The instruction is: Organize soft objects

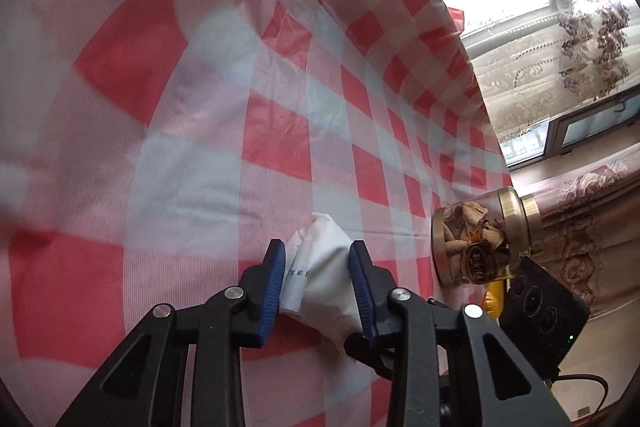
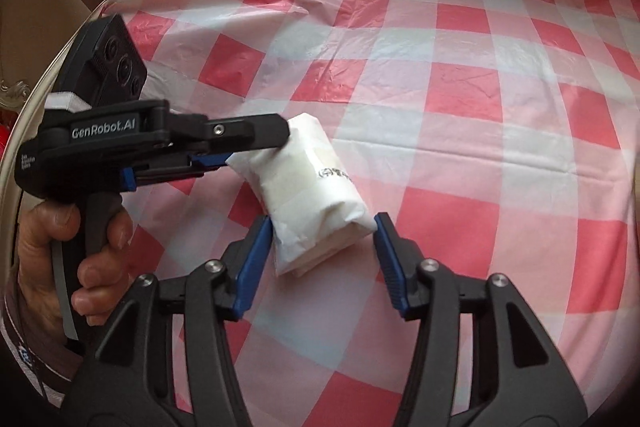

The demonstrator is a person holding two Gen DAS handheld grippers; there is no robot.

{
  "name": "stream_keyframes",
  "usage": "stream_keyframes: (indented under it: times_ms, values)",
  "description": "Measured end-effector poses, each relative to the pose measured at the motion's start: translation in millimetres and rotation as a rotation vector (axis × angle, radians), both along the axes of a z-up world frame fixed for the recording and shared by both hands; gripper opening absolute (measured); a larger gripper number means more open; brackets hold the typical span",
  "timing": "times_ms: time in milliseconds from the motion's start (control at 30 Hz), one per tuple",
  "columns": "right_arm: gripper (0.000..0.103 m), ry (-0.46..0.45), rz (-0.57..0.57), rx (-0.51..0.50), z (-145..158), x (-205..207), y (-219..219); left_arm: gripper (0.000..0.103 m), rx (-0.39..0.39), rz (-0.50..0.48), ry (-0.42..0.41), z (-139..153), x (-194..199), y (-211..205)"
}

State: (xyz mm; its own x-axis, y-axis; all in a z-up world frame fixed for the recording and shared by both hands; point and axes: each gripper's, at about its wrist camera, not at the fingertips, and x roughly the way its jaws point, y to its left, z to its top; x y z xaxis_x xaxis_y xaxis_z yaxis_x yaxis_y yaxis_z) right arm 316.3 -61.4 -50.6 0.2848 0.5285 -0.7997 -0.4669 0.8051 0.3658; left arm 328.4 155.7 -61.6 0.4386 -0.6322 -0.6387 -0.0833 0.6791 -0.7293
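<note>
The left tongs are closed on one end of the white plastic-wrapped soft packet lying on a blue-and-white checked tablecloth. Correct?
Not quite: the tablecloth is red-and-white checked, not blue-and-white, as both wrist views show. The rest holds: the left tongs are closed on one end of the white plastic-wrapped soft packet lying on it.

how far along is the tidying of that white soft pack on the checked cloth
Early. Nothing looks sorted yet: the white soft pack lies on the checked tablecloth. In hand: the left gripper pinches one end of it, while the right gripper straddles the other end, its pads not clearly pressing. Left: gripping that end and placing the pack; no destination is visible.
</note>
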Motion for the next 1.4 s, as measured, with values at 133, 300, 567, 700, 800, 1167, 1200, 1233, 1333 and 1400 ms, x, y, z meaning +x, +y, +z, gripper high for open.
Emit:
stream_keyframes:
  times_ms: [133,300,567,700,800,1167,1200,1233,1333,1400]
  values:
    - [0.057,0.024,-0.048,0.034,0.6,-4.8,-15.1,0.025,-0.017,0.012,0.002,-7.0,-23.3,-7.3]
    - [0.057,0.066,-0.123,0.071,0.7,-8.4,-36.0,0.007,0.097,-0.019,-0.018,-1.5,-34.1,-28.3]
    - [0.054,0.066,-0.164,0.075,1.1,-10.8,-47.5,0.008,0.35,-0.035,-0.071,18.2,-44.4,-51.7]
    - [0.053,0.067,-0.177,0.079,0.2,-8.4,-50.3,0.039,0.335,-0.02,-0.129,34.8,-30.0,-42.3]
    - [0.052,0.067,-0.185,0.081,0.0,-8.4,-51.6,0.047,0.311,-0.028,-0.16,39.3,-13.6,-46.5]
    - [0.054,0.069,-0.259,0.141,-1.5,-1.4,-68.6,0.029,0.197,-0.133,-0.124,11.1,-3.1,-68.7]
    - [0.051,0.066,-0.252,0.132,-0.9,-1.8,-67.7,0.025,0.19,-0.133,-0.121,9.1,-7.8,-69.1]
    - [0.047,0.06,-0.248,0.114,-0.6,-2.4,-65.7,0.024,0.178,-0.126,-0.118,6.9,-12.6,-69.0]
    - [0.038,0.052,-0.238,0.107,-1.6,-3.9,-64.7,0.019,0.151,-0.103,-0.114,2.8,-25.1,-71.3]
    - [0.038,0.033,-0.228,0.097,-1.0,-3.8,-65.2,0.018,0.172,-0.105,-0.118,4.5,-30.6,-75.5]
